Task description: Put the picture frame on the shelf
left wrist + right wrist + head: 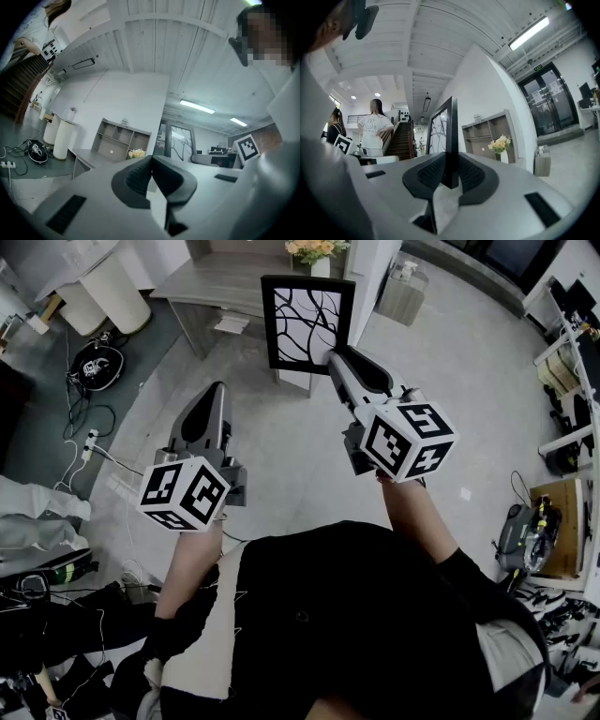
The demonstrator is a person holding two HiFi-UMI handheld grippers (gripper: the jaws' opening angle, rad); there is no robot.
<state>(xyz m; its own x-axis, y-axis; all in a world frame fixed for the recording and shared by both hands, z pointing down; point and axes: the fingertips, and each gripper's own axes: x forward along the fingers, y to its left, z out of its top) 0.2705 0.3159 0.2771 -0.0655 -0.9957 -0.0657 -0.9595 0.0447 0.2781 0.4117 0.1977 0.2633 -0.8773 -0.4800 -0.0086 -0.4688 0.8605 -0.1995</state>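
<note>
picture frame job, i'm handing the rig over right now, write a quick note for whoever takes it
Grip: the right claw is shut on one side edge of the picture frame, which is upright in the air. The left claw is shut and empty.
Place: the shelf is ahead on the desk, near the flower vase.
Done: frame picked up.
Left: carry it to the shelf, stand it there, open the right claw.
</note>
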